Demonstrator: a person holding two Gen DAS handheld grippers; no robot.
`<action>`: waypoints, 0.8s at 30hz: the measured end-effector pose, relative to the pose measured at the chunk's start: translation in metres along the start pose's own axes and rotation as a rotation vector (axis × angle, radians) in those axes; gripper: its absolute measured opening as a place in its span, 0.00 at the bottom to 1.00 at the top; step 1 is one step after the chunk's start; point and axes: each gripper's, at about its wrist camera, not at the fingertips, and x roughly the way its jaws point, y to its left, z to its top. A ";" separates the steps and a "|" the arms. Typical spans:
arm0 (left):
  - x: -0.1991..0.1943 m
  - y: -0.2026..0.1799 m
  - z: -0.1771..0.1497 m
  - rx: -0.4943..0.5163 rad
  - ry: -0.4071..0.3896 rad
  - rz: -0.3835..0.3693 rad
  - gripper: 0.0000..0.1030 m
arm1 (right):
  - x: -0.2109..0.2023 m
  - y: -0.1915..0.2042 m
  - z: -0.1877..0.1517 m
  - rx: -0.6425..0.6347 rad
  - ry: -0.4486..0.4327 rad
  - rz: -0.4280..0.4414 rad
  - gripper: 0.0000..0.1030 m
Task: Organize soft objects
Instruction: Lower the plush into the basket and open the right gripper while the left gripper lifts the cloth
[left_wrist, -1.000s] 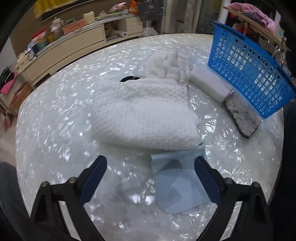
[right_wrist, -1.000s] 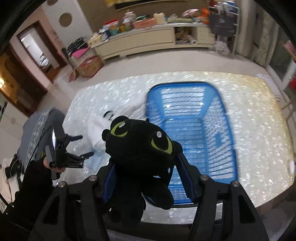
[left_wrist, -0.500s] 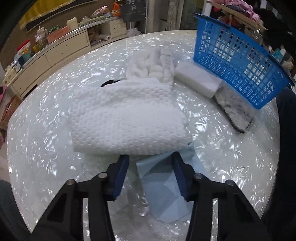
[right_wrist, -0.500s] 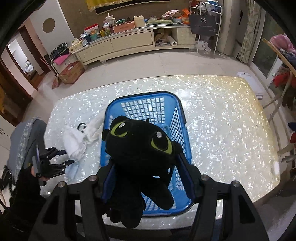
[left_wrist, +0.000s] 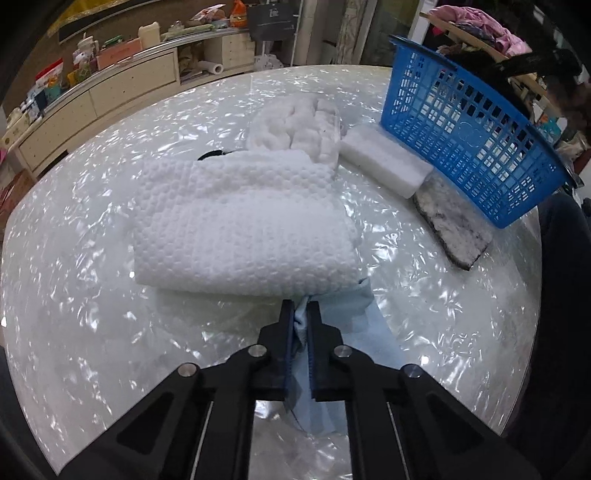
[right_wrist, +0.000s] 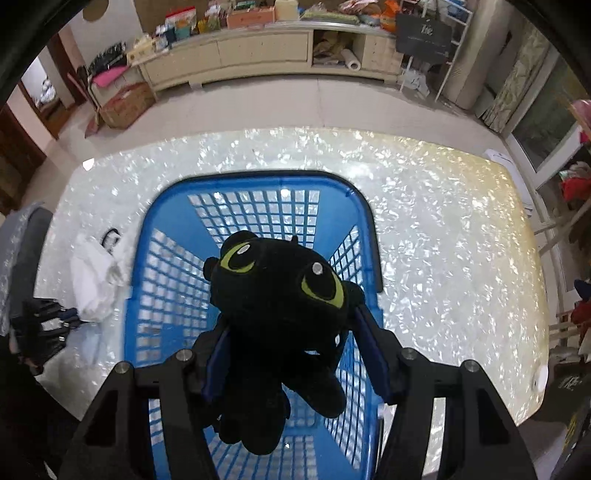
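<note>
My left gripper (left_wrist: 300, 310) is shut on the near edge of a light blue cloth (left_wrist: 354, 328) that lies on the table, partly under a folded white waffle towel (left_wrist: 240, 221). My right gripper (right_wrist: 291, 332) is shut on a black plush toy with green eyes (right_wrist: 280, 295) and holds it above the open blue basket (right_wrist: 166, 229). The basket also shows in the left wrist view (left_wrist: 469, 133), at the back right. The left gripper shows in the right wrist view (right_wrist: 48, 325), beside the towels.
A fluffy white cloth (left_wrist: 295, 125), a white sponge block (left_wrist: 384, 162) and a grey-edged pad (left_wrist: 454, 225) lie between the towel and the basket. A black ring (left_wrist: 210, 155) peeks from behind the towel. The table (right_wrist: 443, 229) has a shiny pearl top.
My left gripper has closed from wide open onto the light blue cloth. My right gripper has carried the plush toy over the basket, which now lies straight below it.
</note>
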 end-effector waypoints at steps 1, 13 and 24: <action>-0.001 0.000 -0.001 -0.012 0.005 0.007 0.04 | 0.008 0.001 0.002 -0.014 0.011 -0.004 0.58; -0.045 -0.013 -0.005 -0.144 0.000 0.027 0.04 | 0.053 0.014 0.010 -0.152 0.030 -0.053 0.61; -0.082 -0.038 0.010 -0.173 -0.014 0.046 0.04 | 0.045 0.015 -0.005 -0.164 0.008 -0.064 0.79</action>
